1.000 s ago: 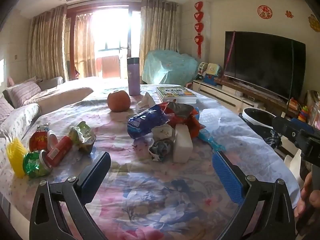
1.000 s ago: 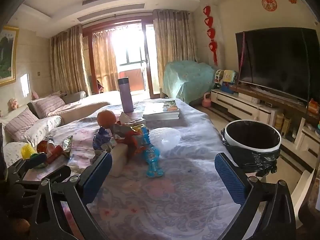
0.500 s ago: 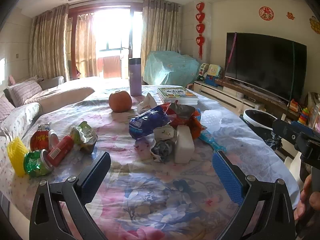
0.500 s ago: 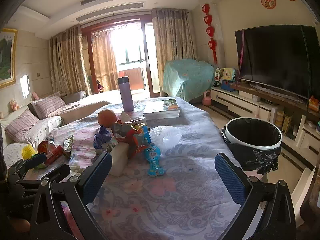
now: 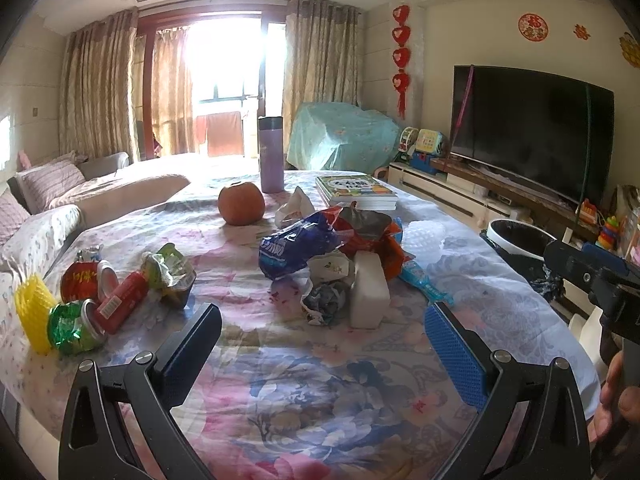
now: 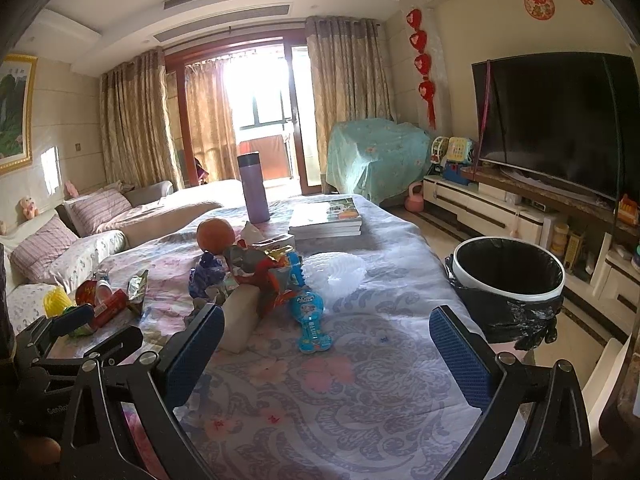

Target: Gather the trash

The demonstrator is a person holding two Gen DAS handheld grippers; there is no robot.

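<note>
Trash is heaped mid-table: a blue bag [image 5: 296, 248], a red wrapper [image 5: 384, 240], crumpled paper [image 5: 324, 300], a white block [image 5: 370, 292] and a blue toy-shaped pack [image 6: 310, 320]. At the left edge lie a red can [image 5: 120, 300], a green can [image 5: 74, 326], yellow mesh [image 5: 32, 312] and a foil-lidded cup [image 5: 172, 276]. My left gripper [image 5: 324, 344] is open just short of the heap, holding nothing. Also open and holding nothing, my right gripper [image 6: 328, 344] hovers over the table's near right part. A black-lined bin [image 6: 508, 294] stands beside the table on the right.
An orange [image 5: 241, 203], a purple flask [image 5: 271, 154], a stack of books [image 5: 356, 192] and white foam netting [image 6: 334, 276] sit farther back on the flowered tablecloth [image 5: 320, 400]. A sofa [image 5: 60, 216] runs along the left. A TV [image 6: 560, 120] and low cabinet line the right wall.
Both grippers have drifted only slightly and stay open. Nothing on the table has moved.
</note>
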